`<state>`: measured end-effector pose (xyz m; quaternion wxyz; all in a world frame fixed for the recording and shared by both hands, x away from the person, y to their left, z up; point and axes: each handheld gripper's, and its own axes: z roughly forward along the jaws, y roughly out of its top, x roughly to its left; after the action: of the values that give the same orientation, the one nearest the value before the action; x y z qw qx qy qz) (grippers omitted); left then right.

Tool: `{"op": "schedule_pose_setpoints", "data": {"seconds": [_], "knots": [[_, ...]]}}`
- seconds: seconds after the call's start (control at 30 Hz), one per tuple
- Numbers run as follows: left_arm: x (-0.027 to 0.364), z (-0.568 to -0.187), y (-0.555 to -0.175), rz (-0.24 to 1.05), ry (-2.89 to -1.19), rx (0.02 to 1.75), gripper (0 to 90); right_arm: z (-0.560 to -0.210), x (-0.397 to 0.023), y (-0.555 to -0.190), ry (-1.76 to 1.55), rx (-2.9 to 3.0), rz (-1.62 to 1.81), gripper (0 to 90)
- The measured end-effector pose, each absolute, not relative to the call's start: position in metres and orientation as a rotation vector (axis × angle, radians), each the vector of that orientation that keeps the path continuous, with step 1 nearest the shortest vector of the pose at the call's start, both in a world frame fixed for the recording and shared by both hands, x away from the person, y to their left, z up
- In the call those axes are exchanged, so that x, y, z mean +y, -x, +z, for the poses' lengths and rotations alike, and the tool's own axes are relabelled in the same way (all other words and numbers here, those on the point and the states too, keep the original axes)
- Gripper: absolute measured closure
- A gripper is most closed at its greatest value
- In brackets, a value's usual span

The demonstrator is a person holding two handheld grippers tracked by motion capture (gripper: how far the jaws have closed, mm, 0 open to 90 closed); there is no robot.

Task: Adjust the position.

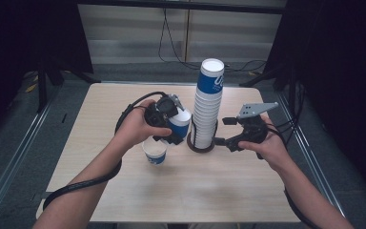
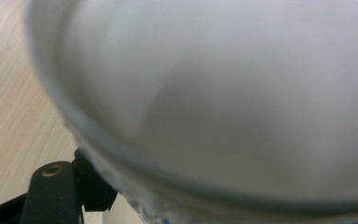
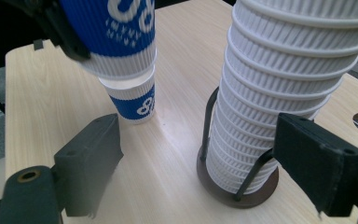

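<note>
Nearest the person, on the worktop (image 1: 124,191): a lone blue/white paper cup (image 1: 155,151) stands upright, mouth up, just left of centre. In the right claw view it's the lower cup (image 3: 134,103), standing on the wood.

Directly above it, the left claw (image 1: 174,125) is clenched on a second cup (image 1: 179,123), blue band w/ white lettering, gripped at the wall. That held cup hangs w/ its base right over the standing cup's mouth; right claw view has its bottom rim (image 3: 121,65) at or just inside the lower cup's lip, can't tell if touching. Left claw view: blurred white inside of the held cup (image 2: 223,93) up close, one black jaw at bottom left.

Right of that, the right claw (image 1: 226,131) is released, jaws wide apart, nothing between the pads. It sits level, near the base of the stack, not touching it.

Farther back, centre: tall stack of nested cups (image 1: 208,102) in a dark wire holder (image 1: 201,145) w/ round base; top cup blue w/ white rim.
</note>
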<state>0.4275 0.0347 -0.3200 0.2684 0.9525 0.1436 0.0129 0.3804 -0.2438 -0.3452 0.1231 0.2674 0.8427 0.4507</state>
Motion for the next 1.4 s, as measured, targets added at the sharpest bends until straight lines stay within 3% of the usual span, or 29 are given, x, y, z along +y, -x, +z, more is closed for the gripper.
{"op": "schedule_pose_setpoints", "data": {"seconds": [1.4], "knots": [[-0.028,-0.365,-0.409,-0.038,-2.676,0.197,24.7,-0.342,-0.233,-0.372,-0.694,2.54,1.344,15.1]]}}
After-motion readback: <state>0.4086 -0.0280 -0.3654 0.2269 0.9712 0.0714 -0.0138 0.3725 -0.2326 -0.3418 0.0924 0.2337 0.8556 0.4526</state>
